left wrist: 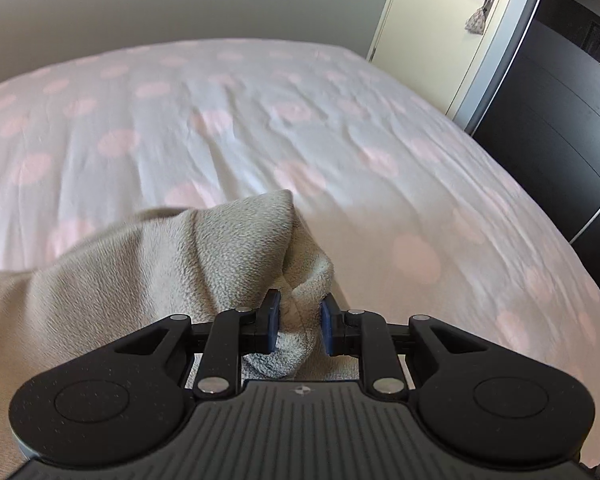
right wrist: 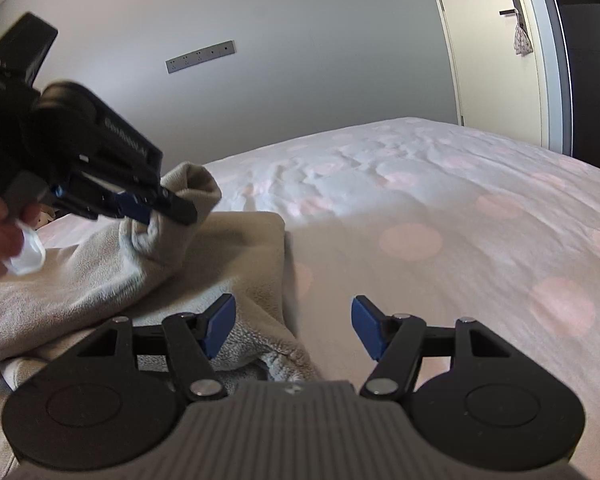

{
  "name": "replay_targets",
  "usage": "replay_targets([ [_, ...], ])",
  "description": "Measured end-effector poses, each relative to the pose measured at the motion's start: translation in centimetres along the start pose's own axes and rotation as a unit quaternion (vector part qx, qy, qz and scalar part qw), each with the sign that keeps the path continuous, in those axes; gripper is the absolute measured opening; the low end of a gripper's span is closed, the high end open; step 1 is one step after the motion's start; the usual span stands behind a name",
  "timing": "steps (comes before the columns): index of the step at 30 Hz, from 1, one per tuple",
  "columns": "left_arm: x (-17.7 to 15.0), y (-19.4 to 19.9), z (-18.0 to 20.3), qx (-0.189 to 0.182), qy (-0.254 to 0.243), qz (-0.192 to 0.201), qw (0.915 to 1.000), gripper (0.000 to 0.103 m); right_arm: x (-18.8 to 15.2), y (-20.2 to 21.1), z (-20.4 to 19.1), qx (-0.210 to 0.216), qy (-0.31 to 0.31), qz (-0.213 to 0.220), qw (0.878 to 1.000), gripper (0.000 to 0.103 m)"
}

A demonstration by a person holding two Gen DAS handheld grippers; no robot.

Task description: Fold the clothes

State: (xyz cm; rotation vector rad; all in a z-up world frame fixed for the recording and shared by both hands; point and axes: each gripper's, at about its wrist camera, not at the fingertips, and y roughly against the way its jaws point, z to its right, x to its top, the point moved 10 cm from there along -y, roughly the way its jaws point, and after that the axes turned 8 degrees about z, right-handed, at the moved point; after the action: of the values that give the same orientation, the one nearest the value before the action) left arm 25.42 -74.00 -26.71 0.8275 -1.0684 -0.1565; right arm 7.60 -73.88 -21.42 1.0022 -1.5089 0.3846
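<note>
Left gripper (left wrist: 299, 322) jaws pinching beige fleece garment (left wrist: 148, 264) corner, lifting it off bed (left wrist: 420, 208). Right gripper (right wrist: 293, 330) jaws wide open, holding nothing, fleece edge lying just left of them.

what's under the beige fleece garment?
Under the beige fleece garment: the pink-dotted bed sheet, showing around its edges. The left gripper lifts one corner. Anything beneath the rest is covered.
</note>
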Motion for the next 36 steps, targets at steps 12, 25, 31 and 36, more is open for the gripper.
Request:
replay_targets([
  [12, -1.0, 7.8, -1.9, -0.013, -0.021, 0.016, 0.9996, 0.046, -0.6, 0.1, -1.4, 0.01, 0.024, -0.003, 1.0, 0.067],
  [25, -2.2, 21.2, -21.2, 0.183, -0.016, 0.045, 0.982, 0.046, -0.8, 0.3, -5.1, 0.042, 0.075, 0.036, 0.996, 0.067],
  [31, -4.3, 20.7, -29.4, 0.239, -0.011, 0.019, 0.9708, 0.043, -1.1, -0.1, -5.9, 0.042, 0.104, 0.048, 0.993, 0.067],
  [36, -6.2, 18.3, -34.3, 0.252, 0.009, -0.009, 0.9677, 0.039, -1.9, -0.7, -6.2, 0.04, 0.12, 0.044, 0.991, 0.067],
])
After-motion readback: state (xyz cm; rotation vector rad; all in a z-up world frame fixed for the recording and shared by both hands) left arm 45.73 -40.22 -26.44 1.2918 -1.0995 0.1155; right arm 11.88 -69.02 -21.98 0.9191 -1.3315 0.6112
